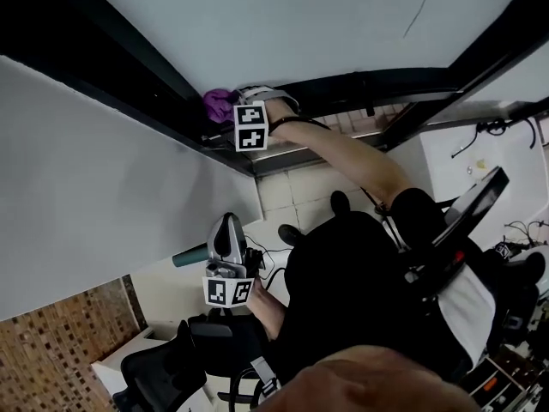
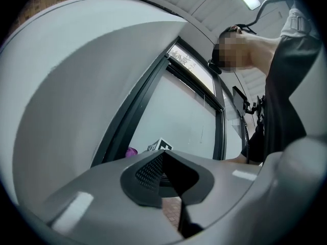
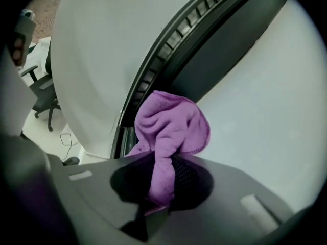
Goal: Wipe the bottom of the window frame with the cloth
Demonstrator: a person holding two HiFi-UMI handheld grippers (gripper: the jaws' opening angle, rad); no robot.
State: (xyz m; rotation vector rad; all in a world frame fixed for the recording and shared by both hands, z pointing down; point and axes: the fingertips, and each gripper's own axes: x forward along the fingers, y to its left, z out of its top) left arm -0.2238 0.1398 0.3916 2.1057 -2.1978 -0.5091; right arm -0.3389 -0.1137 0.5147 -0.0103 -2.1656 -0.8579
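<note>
**Head view: cloth (image 1: pixel 216 103) up at the window frame (image 1: pixel 150 71), spare gripper held back**

At the left, a plain grey wall (image 1: pixel 103 196) fills the picture beside the dark frame rail. Your left gripper (image 1: pixel 228 230) hangs low and near, close to your body and well apart from the frame. Its own view shows the jaws together with nothing between them. That suits the job: one cloth needs one tool, and the idle one held down here stands clear of the stroke.

Further right and far, your right arm (image 1: pixel 343 153) is stretched out to put the right gripper (image 1: pixel 233 101) at the rail. Its jaws are clamped on a twisted tail of the purple cloth, and the loose bunch stands out beyond the tips. In the right gripper view that bunch lies over the dark rail, just beside the pale pane (image 3: pixel 265 96). No view settles whether it presses on the rail.

Gripping by the tail looks deliberate. It leaves a soft pad out front, so fabric rather than hard jaws should meet the frame. Most of the visible rail runs off to the left of the cloth, so I judge much of the wipe lies that way.
</note>
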